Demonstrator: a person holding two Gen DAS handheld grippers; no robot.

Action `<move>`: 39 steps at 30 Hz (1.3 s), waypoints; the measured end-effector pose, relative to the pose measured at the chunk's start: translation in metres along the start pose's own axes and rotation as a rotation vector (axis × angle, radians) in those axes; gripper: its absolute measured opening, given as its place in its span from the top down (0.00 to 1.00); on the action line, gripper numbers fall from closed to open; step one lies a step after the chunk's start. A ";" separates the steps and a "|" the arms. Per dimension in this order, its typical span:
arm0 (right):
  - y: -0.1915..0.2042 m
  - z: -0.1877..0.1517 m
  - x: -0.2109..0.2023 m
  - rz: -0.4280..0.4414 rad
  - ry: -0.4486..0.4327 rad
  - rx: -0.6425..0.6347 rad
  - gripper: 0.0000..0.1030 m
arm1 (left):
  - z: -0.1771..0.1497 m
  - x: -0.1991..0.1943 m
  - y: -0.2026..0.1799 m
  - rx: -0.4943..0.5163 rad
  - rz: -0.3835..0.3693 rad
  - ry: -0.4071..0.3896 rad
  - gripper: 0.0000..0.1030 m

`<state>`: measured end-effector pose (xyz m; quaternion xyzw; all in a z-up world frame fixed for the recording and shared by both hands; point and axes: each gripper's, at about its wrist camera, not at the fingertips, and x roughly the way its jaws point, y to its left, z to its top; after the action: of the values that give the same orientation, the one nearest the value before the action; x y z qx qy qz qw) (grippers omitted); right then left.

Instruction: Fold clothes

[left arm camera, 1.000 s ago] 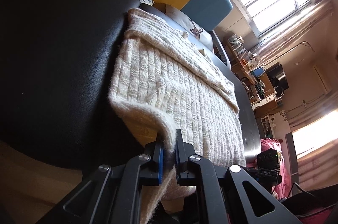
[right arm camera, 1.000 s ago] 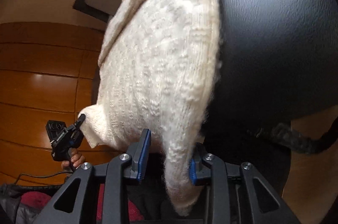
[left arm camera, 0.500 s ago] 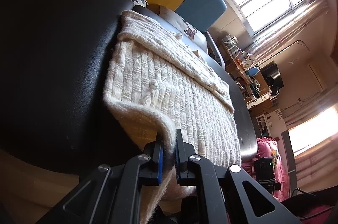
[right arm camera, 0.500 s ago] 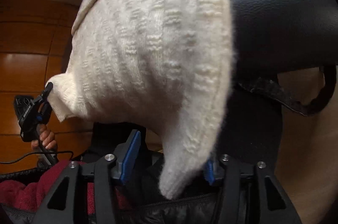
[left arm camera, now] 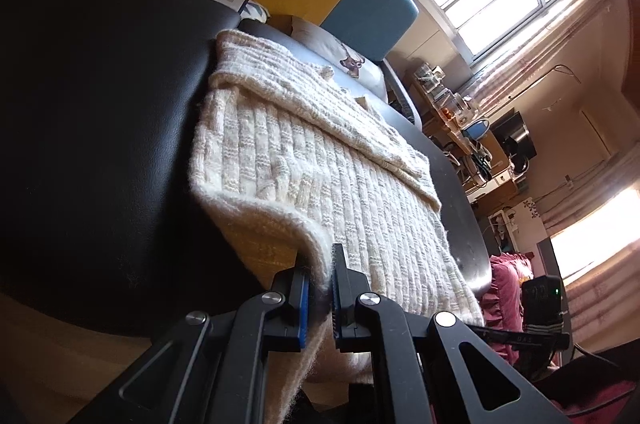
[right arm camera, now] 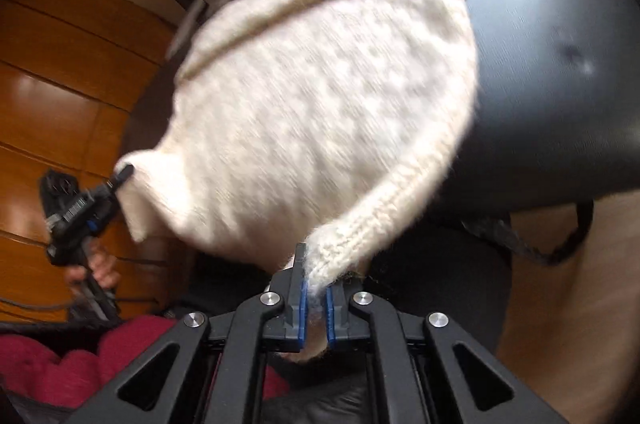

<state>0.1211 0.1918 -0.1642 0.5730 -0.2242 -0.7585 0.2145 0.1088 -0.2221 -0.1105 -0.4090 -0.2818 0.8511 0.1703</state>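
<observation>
Sweater [left arm camera: 328, 184] lying on black cushion [left arm camera: 100, 124], near edge lifting | right gripper [right arm camera: 314, 298] now clamping hem corner – jaws wide apart half a second ago | left gripper [left arm camera: 320, 284] still pinching other corner | both corners secured – readying to carry hem over for fold

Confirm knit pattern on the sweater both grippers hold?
Cream ribbed knit sweater, vertical ribs; clearest in left wrist view.
</observation>
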 end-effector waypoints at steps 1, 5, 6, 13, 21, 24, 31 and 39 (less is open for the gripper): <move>0.000 0.006 -0.005 0.031 -0.024 0.007 0.95 | 0.002 -0.004 -0.002 0.006 -0.005 -0.017 0.93; 0.001 0.032 -0.029 0.152 -0.127 0.034 0.95 | 0.019 -0.022 -0.004 -0.029 -0.086 -0.081 0.93; 0.001 0.039 -0.037 0.173 -0.157 0.033 0.95 | 0.026 -0.027 -0.005 -0.034 -0.103 -0.101 0.93; -0.004 0.116 -0.075 0.260 -0.336 0.047 0.95 | 0.088 -0.034 -0.013 -0.044 -0.187 -0.212 0.93; -0.062 0.226 -0.044 0.269 -0.420 0.264 0.95 | 0.185 0.040 0.001 -0.118 -0.143 -0.190 0.93; -0.084 0.263 -0.015 0.214 -0.407 0.333 0.95 | 0.209 0.083 0.020 -0.180 -0.083 -0.155 0.94; -0.112 0.305 0.041 0.112 -0.306 0.393 0.95 | 0.215 0.163 0.084 -0.370 0.073 -0.036 0.94; -0.085 0.322 0.020 0.263 -0.332 0.285 0.75 | 0.209 0.156 0.099 -0.437 0.029 -0.051 0.93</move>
<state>-0.2006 0.2792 -0.1511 0.4309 -0.4334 -0.7687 0.1886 -0.1575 -0.2892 -0.1598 -0.4183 -0.4580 0.7822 0.0582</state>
